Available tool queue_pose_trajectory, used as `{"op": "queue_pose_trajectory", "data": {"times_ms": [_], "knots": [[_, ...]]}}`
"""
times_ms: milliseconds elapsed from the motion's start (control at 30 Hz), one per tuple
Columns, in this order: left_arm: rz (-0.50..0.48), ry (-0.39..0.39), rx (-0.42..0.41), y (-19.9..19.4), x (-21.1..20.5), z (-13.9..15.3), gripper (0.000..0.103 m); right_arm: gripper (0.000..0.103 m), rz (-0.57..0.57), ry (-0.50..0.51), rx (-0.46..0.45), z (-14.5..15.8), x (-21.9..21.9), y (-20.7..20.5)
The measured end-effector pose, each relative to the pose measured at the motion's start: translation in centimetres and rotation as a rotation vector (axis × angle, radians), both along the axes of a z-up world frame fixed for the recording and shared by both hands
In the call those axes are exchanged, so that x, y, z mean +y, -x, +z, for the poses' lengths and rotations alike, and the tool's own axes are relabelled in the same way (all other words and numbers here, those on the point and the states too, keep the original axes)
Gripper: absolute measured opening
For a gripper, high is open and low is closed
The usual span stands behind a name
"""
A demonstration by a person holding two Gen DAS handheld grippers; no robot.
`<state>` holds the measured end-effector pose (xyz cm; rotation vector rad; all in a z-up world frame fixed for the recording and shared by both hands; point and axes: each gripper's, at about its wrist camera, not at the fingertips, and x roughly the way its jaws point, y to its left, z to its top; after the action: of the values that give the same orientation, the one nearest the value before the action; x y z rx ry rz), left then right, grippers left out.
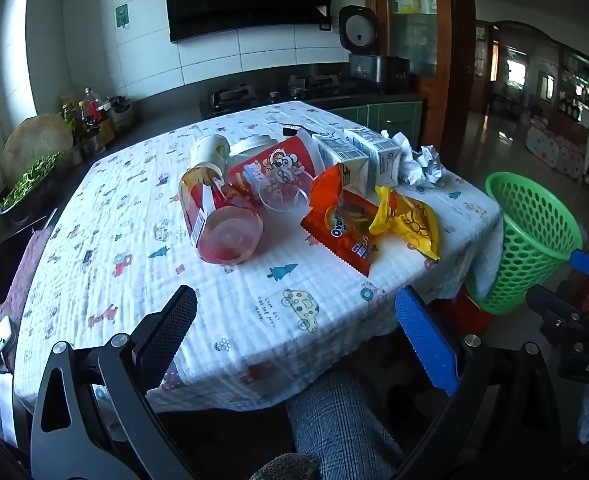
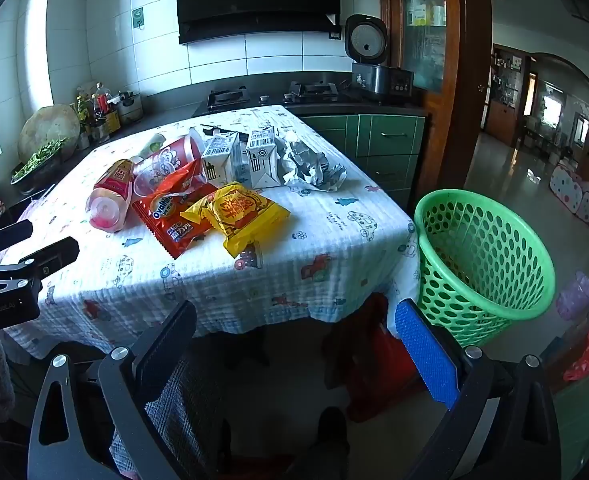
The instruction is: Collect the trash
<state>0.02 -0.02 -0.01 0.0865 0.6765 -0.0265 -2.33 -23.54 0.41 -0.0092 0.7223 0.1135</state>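
Trash lies on a table with a printed white cloth (image 1: 142, 264) (image 2: 294, 280): a clear bottle with a red label (image 1: 218, 220) (image 2: 110, 200) on its side, a red paper cup (image 1: 278, 168) (image 2: 174, 152), an orange Ovaltine wrapper (image 1: 342, 220) (image 2: 174, 216), a yellow snack bag (image 1: 406, 220) (image 2: 238, 212), two white cartons (image 1: 366, 156) (image 2: 246, 156) and crumpled paper (image 1: 418, 160) (image 2: 310, 168). A green mesh basket (image 1: 534, 240) (image 2: 482, 260) stands off the table's right corner. My left gripper (image 1: 294, 332) is open and empty above the near edge. My right gripper (image 2: 294, 344) is open and empty, below the table's front edge.
A dark counter with a gas hob (image 2: 270, 94), a rice cooker (image 2: 368, 56) and bottles (image 2: 98, 108) runs behind the table. Green cabinets (image 2: 390, 140) stand at the back right. A red stool (image 2: 370, 360) sits under the table. A person's leg (image 1: 334, 420) is below.
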Motion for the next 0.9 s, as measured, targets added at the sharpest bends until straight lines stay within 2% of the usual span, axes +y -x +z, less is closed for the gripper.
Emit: {"op": "queue_pose_trajectory", "data": {"times_ms": [567,900], "knots": [[-0.002,0.009,0.010,0.76,0.49,-0.60,0.098,0.097,0.002,-0.007,0.009,-0.25,0.12,0.00],[0.005,0.010,0.022,-0.11,-0.02,-0.84,0.098,0.097,0.008,-0.007,0.011,-0.33,0.29,0.00]]}}
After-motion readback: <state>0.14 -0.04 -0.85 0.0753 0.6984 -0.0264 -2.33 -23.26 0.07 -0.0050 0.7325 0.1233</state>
